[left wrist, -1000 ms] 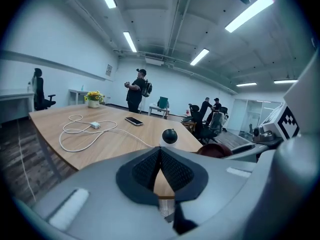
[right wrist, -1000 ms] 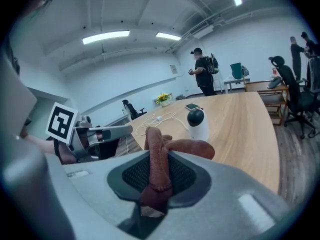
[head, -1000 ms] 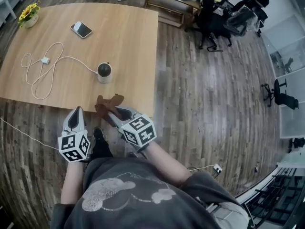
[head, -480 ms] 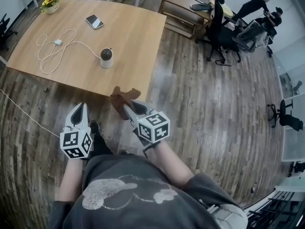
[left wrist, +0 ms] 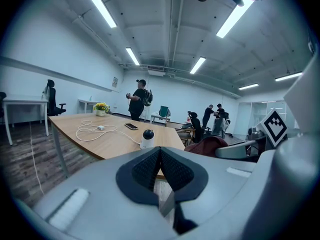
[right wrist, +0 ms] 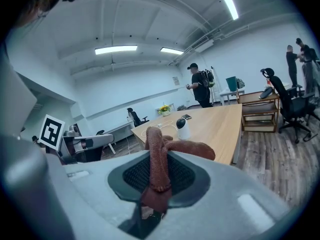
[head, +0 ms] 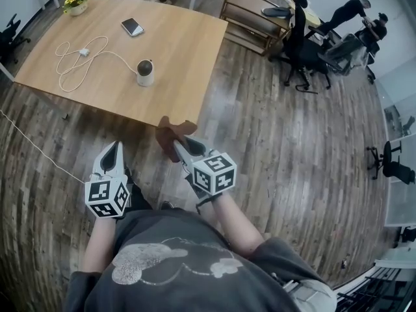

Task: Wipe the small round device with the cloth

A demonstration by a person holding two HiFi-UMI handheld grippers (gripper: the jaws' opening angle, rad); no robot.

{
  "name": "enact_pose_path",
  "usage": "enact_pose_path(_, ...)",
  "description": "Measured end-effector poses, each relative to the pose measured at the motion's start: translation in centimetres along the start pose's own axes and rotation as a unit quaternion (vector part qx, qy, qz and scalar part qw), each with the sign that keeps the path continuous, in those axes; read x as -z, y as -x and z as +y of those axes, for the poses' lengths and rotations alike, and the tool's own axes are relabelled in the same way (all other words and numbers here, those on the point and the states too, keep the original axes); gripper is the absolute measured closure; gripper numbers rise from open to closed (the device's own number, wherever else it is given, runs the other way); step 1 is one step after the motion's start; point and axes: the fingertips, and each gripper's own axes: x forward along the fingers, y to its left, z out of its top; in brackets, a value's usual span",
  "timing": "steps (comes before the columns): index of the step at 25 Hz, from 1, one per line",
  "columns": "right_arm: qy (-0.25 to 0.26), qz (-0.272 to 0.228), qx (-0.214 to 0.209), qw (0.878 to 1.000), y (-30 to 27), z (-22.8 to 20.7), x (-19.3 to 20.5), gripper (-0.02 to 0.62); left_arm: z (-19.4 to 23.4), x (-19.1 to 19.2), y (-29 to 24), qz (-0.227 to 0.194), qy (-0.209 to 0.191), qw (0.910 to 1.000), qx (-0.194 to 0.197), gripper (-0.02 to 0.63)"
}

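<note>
The small round device (head: 145, 72) stands upright on the wooden table (head: 182, 51) in the head view, not far from the near edge, with a white cable (head: 78, 54) leading away from it and a phone (head: 132, 26) farther back. Both grippers are held off the table, in front of its near edge. The right gripper (head: 178, 145) carries a brown cloth (head: 174, 132), and the left gripper (head: 113, 149) is beside it, apart from the device. In the left gripper view the two jaws are pressed together with nothing between them, and the device is seen past them on the table. In the right gripper view the jaws are closed tightly on the cloth, which hangs folded over the tips; the device stands behind it, not touching it.
</note>
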Motion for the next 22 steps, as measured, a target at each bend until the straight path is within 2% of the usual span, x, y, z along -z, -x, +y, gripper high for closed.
enact_pose_path(22,0.007,0.022,0.007,1.000,1.0,0.5,1.8,0.534,0.7,0.3,1.7,-0.007,0.007,0.9999,-0.007,0.586)
